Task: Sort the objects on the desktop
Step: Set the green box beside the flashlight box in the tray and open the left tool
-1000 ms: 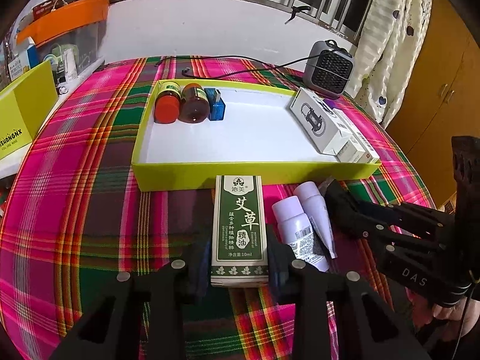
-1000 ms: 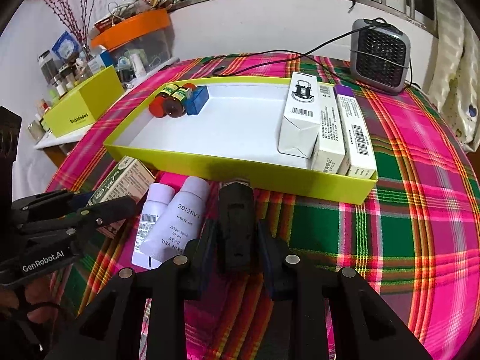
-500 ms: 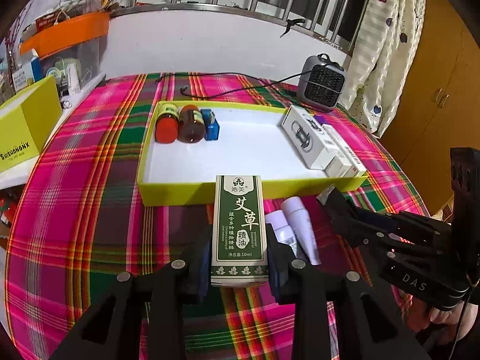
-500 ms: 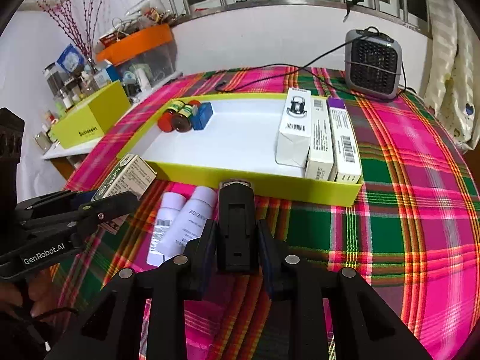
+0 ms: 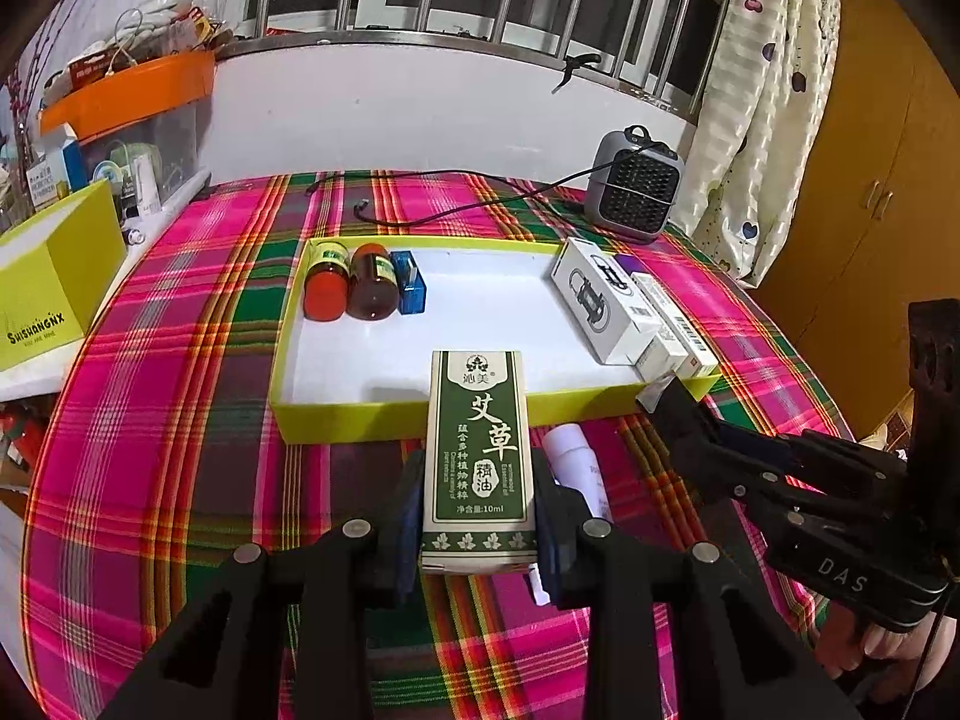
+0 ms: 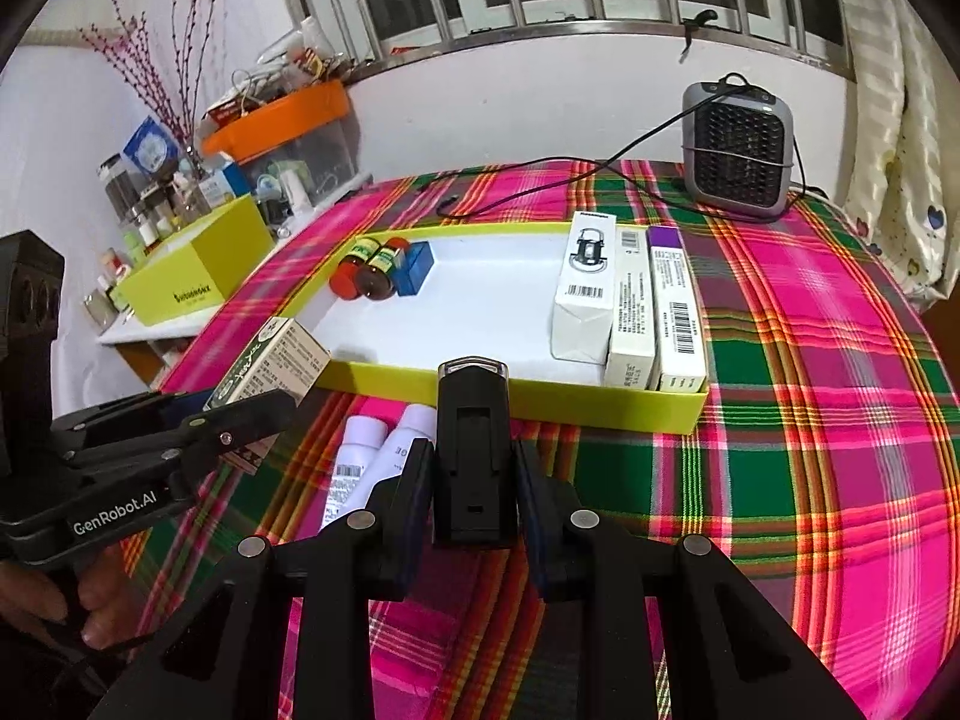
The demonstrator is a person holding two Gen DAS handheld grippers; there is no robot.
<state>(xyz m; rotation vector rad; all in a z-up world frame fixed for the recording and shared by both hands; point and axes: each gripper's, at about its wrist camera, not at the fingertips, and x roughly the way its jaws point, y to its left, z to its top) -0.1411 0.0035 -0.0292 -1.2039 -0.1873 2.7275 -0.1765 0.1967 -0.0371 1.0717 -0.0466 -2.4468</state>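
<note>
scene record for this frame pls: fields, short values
left gripper: shut on green box
right gripper: shut on black device
tray: yellow-green rim, white floor, on plaid cloth
tray left end: two jars, blue item
tray right end: three cartons side by side
in front of tray: two white tubes lying on cloth
behind tray: grey heater

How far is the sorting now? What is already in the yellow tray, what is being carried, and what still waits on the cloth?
Done: two jars, a blue box and three cartons lie in the yellow tray. In hand: the left gripper holds the green carton, and the right gripper holds a black device. Left: two white tubes on the tablecloth.
</note>
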